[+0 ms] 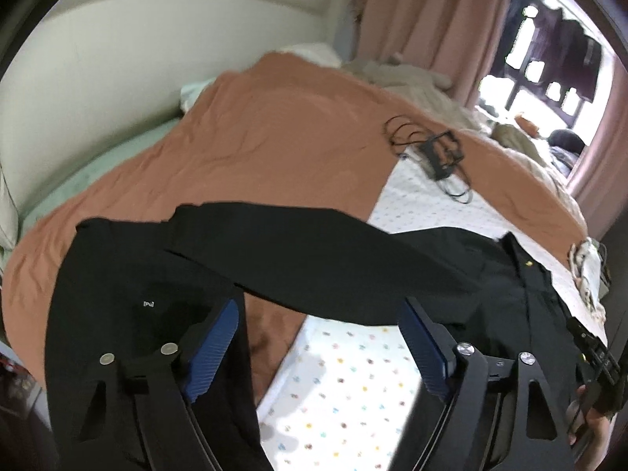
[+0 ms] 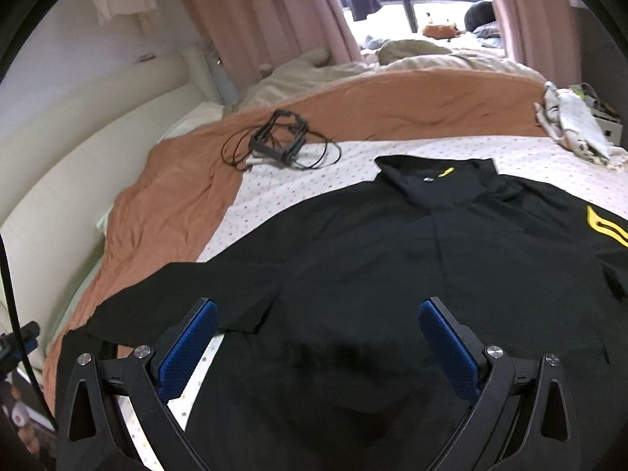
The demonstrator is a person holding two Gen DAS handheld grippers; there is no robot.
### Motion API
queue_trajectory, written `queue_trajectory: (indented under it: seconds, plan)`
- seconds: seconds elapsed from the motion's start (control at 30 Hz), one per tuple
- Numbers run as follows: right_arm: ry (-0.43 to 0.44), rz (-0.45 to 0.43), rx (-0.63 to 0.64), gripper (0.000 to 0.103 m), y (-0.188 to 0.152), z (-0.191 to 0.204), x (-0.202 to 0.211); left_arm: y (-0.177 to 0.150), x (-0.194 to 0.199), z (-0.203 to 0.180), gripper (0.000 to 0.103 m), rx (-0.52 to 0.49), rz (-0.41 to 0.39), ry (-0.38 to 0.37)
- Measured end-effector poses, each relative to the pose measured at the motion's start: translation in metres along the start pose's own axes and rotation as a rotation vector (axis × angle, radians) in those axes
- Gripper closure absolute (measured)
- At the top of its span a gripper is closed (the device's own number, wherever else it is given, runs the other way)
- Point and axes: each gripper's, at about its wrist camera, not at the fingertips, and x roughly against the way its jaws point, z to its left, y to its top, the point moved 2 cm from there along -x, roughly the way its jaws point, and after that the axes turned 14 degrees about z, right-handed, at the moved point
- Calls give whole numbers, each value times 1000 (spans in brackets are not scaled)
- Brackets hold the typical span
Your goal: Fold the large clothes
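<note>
The left gripper and the right gripper both have their jaws wide apart, holding nothing, just above the black shirt spread on the bed.

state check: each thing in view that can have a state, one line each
black shirt: spread front-up on the bed, collar toward the window, not yet folded
shirt sleeve: stretched out across the bed, flat
left gripper: open, nothing between the pads
right gripper: open, over the shirt's lower part, holding nothing
orange blanket: pushed back, rumpled
black frame with cable: lying loose on the bed
curtains: drawn apart
</note>
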Motion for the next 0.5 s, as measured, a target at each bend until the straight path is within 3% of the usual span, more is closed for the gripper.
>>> queue_trajectory:
  seconds: [0.37, 0.5]
  plan:
    - [24, 91, 27, 16, 34, 6, -69, 40, -80, 58, 24, 149, 142, 48]
    - [21, 160, 49, 31, 36, 7, -96, 42, -112, 79, 24, 207, 206, 80]
